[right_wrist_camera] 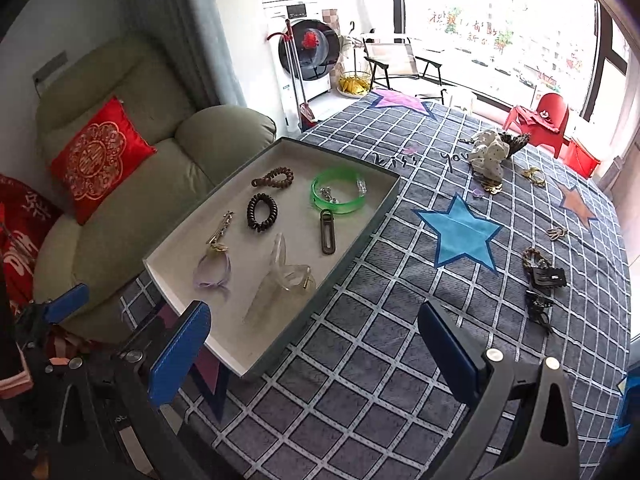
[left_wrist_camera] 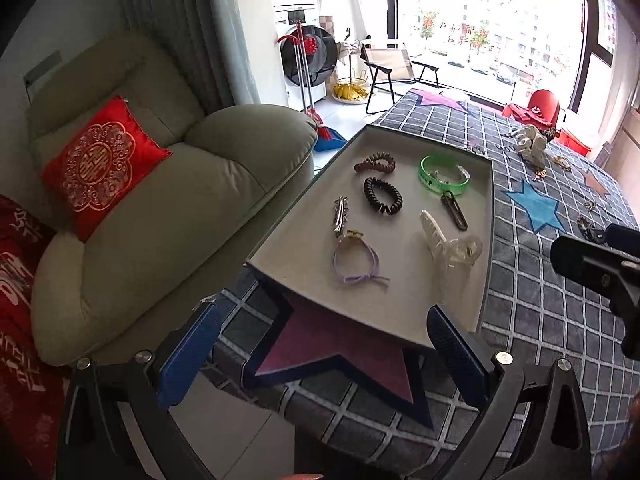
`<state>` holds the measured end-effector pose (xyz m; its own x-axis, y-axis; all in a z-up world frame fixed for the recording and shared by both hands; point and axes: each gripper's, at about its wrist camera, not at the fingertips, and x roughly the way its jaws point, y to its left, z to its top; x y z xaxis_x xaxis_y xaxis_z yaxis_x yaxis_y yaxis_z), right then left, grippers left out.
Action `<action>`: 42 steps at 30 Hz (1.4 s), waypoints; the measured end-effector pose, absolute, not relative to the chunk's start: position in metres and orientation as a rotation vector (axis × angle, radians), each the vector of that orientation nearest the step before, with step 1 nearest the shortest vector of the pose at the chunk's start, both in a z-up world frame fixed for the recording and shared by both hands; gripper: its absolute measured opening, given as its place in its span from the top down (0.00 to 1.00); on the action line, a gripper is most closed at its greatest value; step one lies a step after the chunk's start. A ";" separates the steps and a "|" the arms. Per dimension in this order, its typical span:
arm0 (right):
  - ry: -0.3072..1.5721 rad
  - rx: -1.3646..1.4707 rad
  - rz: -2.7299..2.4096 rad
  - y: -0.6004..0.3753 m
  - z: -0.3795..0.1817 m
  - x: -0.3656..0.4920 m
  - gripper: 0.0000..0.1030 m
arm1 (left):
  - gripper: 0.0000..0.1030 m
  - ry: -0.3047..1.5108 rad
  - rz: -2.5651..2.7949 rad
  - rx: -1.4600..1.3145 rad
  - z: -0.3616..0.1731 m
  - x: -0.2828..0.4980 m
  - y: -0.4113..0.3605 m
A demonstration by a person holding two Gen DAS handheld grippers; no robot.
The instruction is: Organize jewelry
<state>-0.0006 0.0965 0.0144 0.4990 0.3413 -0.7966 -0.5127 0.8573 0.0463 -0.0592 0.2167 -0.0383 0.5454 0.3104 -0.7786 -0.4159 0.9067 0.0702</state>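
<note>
A shallow grey tray point(right_wrist_camera: 362, 240) lies at the left edge of the bed point(right_wrist_camera: 400, 320), holding a green bangle point(right_wrist_camera: 338, 196), two coil hair ties point(right_wrist_camera: 262, 212), a lilac hair tie point(right_wrist_camera: 212, 274), a clear claw clip point(right_wrist_camera: 286, 276) and a dark clip point(right_wrist_camera: 327, 232). More pieces point(right_wrist_camera: 542, 280) lie scattered toward the bed's right edge, with a spotted scrunchie point(right_wrist_camera: 490, 154) near its far edge.

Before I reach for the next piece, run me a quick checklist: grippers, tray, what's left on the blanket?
1. Right gripper open, nothing between the fingers: ok.
2. Left gripper open and empty: ok.
3. Tray resting flat on the blanket: ok.
4. Bare tray floor for more pieces: ok.
5. All jewelry sorted: not ok; dark hair clips and white scrunchie lie outside the tray.
6. Clips tangled together: cannot tell.
</note>
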 end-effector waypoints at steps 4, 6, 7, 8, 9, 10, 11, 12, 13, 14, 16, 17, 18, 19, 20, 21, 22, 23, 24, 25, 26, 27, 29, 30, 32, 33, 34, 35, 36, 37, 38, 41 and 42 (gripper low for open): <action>0.908 -0.239 0.512 0.099 0.016 -0.008 0.00 | 0.00 0.916 0.440 -0.137 -0.037 -0.065 0.218; 0.905 -0.257 0.508 0.101 0.016 -0.012 0.00 | 0.00 0.931 0.437 -0.143 -0.037 -0.068 0.218; 0.905 -0.266 0.507 0.102 0.015 -0.013 0.00 | 0.00 0.939 0.435 -0.145 -0.038 -0.069 0.218; 0.907 -0.274 0.505 0.102 0.014 -0.015 0.00 | 0.00 0.947 0.432 -0.150 -0.039 -0.070 0.218; 0.908 -0.276 0.505 0.103 0.014 -0.015 0.00 | 0.00 0.952 0.428 -0.154 -0.040 -0.071 0.218; 0.911 -0.279 0.506 0.104 0.013 -0.016 0.00 | 0.00 0.960 0.424 -0.159 -0.041 -0.072 0.218; 0.914 -0.281 0.507 0.104 0.013 -0.016 0.00 | 0.00 0.964 0.424 -0.160 -0.041 -0.073 0.218; 0.915 -0.282 0.506 0.104 0.012 -0.017 0.00 | 0.00 0.967 0.426 -0.159 -0.042 -0.074 0.218; 0.916 -0.283 0.505 0.104 0.012 -0.017 0.00 | 0.00 0.968 0.428 -0.157 -0.041 -0.075 0.219; 0.917 -0.284 0.502 0.104 0.012 -0.017 0.00 | 0.00 0.969 0.431 -0.156 -0.042 -0.075 0.220; 0.920 -0.285 0.499 0.104 0.011 -0.017 0.00 | 0.00 0.972 0.435 -0.162 -0.042 -0.077 0.222; 0.922 -0.285 0.497 0.104 0.010 -0.017 0.00 | 0.00 0.972 0.437 -0.165 -0.042 -0.078 0.222; 0.924 -0.286 0.496 0.104 0.010 -0.017 0.00 | 0.00 0.971 0.439 -0.166 -0.041 -0.079 0.223; 0.926 -0.289 0.495 0.104 0.009 -0.017 0.00 | 0.00 0.970 0.442 -0.165 -0.041 -0.080 0.223; 0.926 -0.291 0.495 0.104 0.009 -0.018 0.00 | 0.00 0.970 0.444 -0.164 -0.041 -0.081 0.223; 0.926 -0.292 0.496 0.105 0.009 -0.018 0.00 | 0.00 0.970 0.446 -0.162 -0.041 -0.082 0.223; 0.927 -0.294 0.498 0.105 0.009 -0.019 0.00 | 0.00 0.971 0.446 -0.161 -0.042 -0.082 0.223; 0.927 -0.296 0.500 0.106 0.009 -0.020 0.00 | 0.00 0.972 0.446 -0.161 -0.042 -0.082 0.223; 0.927 -0.298 0.502 0.107 0.009 -0.020 0.00 | 0.00 0.973 0.446 -0.161 -0.042 -0.082 0.223; 0.926 -0.300 0.502 0.107 0.009 -0.021 0.00 | 0.00 0.974 0.445 -0.161 -0.042 -0.083 0.223; 0.927 -0.300 0.503 0.107 0.008 -0.021 0.00 | 0.00 0.975 0.444 -0.161 -0.043 -0.083 0.222; 0.927 -0.300 0.503 0.107 0.008 -0.021 0.00 | 0.00 0.976 0.444 -0.160 -0.043 -0.083 0.222; 0.929 -0.299 0.500 0.107 0.008 -0.021 0.00 | 0.00 0.977 0.444 -0.158 -0.043 -0.083 0.222; 0.930 -0.298 0.500 0.108 0.007 -0.021 0.00 | 0.00 0.976 0.444 -0.160 -0.043 -0.083 0.222; 0.933 -0.296 0.497 0.107 0.006 -0.021 0.00 | 0.00 0.977 0.446 -0.162 -0.044 -0.084 0.222; 0.933 -0.296 0.497 0.106 0.006 -0.021 0.00 | 0.00 0.978 0.448 -0.162 -0.044 -0.084 0.223; 0.934 -0.296 0.497 0.106 0.006 -0.021 0.00 | 0.00 0.978 0.449 -0.162 -0.044 -0.083 0.223; 0.934 -0.296 0.498 0.106 0.006 -0.021 0.00 | 0.00 0.980 0.449 -0.161 -0.045 -0.083 0.223; 0.933 -0.296 0.498 0.106 0.006 -0.020 0.00 | 0.00 0.981 0.450 -0.159 -0.045 -0.083 0.223; 0.934 -0.297 0.498 0.106 0.005 -0.021 0.00 | 0.00 0.981 0.450 -0.158 -0.045 -0.083 0.223; 0.935 -0.298 0.499 0.106 0.005 -0.021 0.00 | 0.00 0.982 0.450 -0.158 -0.045 -0.083 0.223; 0.939 -0.300 0.502 0.106 0.002 -0.021 0.00 | 0.00 0.984 0.450 -0.154 -0.046 -0.083 0.222; 0.939 -0.301 0.502 0.107 0.002 -0.021 0.00 | 0.00 0.984 0.450 -0.153 -0.046 -0.083 0.222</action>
